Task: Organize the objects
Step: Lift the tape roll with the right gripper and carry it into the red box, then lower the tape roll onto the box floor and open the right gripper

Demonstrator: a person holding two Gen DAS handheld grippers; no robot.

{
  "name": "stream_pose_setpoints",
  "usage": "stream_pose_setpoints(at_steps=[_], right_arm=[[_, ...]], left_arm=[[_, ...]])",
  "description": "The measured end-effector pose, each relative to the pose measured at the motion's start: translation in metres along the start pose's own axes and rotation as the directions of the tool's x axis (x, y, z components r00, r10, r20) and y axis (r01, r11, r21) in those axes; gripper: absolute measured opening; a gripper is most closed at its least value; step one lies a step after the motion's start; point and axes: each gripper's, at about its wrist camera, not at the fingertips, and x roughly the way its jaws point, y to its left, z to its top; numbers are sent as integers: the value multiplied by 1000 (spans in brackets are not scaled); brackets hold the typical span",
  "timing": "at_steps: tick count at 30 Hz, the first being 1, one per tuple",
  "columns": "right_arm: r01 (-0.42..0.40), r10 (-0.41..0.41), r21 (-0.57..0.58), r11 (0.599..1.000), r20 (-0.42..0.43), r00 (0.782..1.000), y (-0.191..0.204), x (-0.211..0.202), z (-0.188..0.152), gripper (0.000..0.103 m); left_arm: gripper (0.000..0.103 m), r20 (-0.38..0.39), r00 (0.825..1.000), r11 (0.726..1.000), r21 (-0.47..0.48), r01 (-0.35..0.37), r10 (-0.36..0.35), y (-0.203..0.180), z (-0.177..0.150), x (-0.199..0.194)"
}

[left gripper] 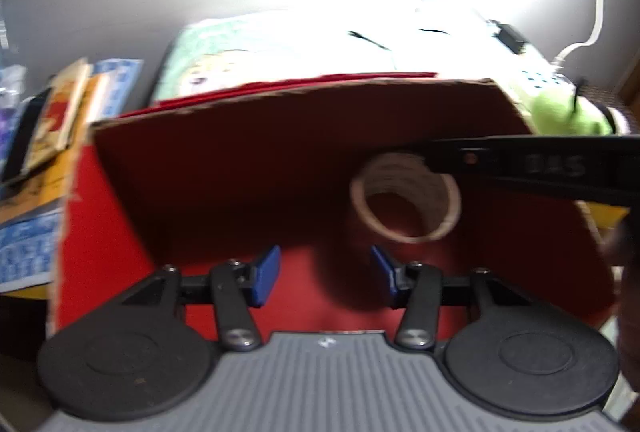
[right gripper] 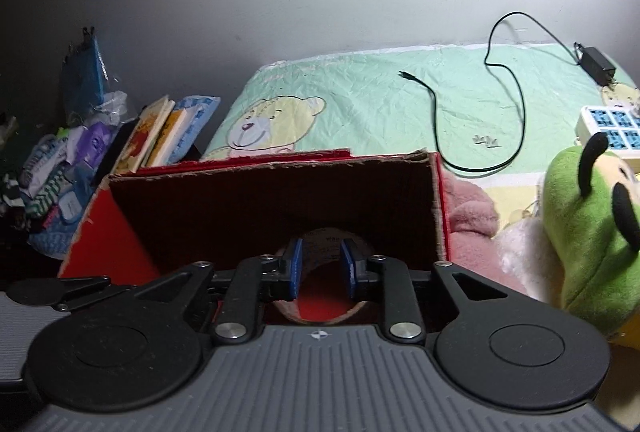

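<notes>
- Your right tongs (right gripper: 321, 268) sit low inside the red cardboard box (right gripper: 256, 208), blue pads narrowed to a small gap. The tape roll (right gripper: 320, 244) lies right there, one pad apparently through the ring's hole, the other by its wall. Whether the pads pinch the wall or just stand close, I cannot tell.
- Your left tongs (left gripper: 325, 274) hover over the box's near edge, pads well apart, holding nothing.
- In the left view the tape roll (left gripper: 406, 198) rests on the box floor towards the right, with the other tool's black body crossing just above it.
- Risk: if the roll is gripped and you lift away, it comes back out with you. Part the pads fully before you rise.
- Risk: a pad inside the ring can hook the cardboard core on the way up and tip or drag the roll, even when released.
- Risk: the box looks light, walls ragged. A snagged roll or a knock from the tool body could shift or tilt the box on the bed (right gripper: 360, 92); your left tongs are not bracing it.
- Risk: the two tools are close over the box. Move one at a time.
- Green plush toy (right gripper: 592, 232) and pink cloth (right gripper: 472, 216) press near the right wall; swinging out that way may catch them.
- The left view is blurred; treat positions there as rough.
</notes>
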Motion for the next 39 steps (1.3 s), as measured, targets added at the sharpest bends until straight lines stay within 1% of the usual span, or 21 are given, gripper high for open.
stream_pose_setpoints(at_steps=[2,4,6,9,11,12,14,16,18,20,22,23,24,31,35,39], right_arm=[[-45,45,15,999,-15,999,8,5,-2,24],[-81,82,7,997,-36,996,20,14,-6,24],[-112,112,5,994,-55,992,31,24,-9,24],[-117,118,18,993,-102,988,39,40,-10,24],[-126,132,50,991,-128,983,35,46,-7,25],[-132,142,69,989,-153,978,32,50,-7,27],[-128,151,126,984,-189,970,25,56,-7,28],[-90,122,170,981,-189,974,20,56,-9,30],[-74,108,192,979,-175,979,18,54,-10,28],[-31,66,204,978,-166,984,17,52,-11,28],[38,-7,214,976,-144,990,15,47,-13,29],[65,-37,216,974,-132,991,15,45,-14,31],[75,-50,219,973,-120,992,15,44,-14,32],[77,-55,208,975,-106,993,11,42,-15,32],[53,-32,210,976,-101,994,8,40,-15,39],[51,-33,194,980,-95,995,10,38,-15,40]], left_arm=[[52,10,998,998,-19,-66,67,11,1,-1],[53,24,991,991,-39,-127,128,20,3,-3],[57,38,983,982,-55,-178,180,31,5,-4],[59,41,970,969,-62,-238,241,40,4,-4],[59,28,971,969,-68,-237,239,44,7,0],[61,27,973,971,-70,-227,229,44,8,1],[63,28,970,969,-51,-240,241,41,9,4],[66,27,969,969,-33,-246,247,38,10,8],[69,22,970,970,-23,-242,243,36,9,10],[71,22,972,973,-15,-232,232,36,9,11],[74,19,974,975,-13,-224,224,36,9,11],[76,17,975,975,-13,-220,220,36,9,11],[77,14,976,976,-12,-216,216,36,9,12],[80,12,977,978,-3,-211,211,34,9,13],[80,13,976,976,-1,-216,216,34,9,13],[81,29,971,971,16,-238,238,31,9,12]])
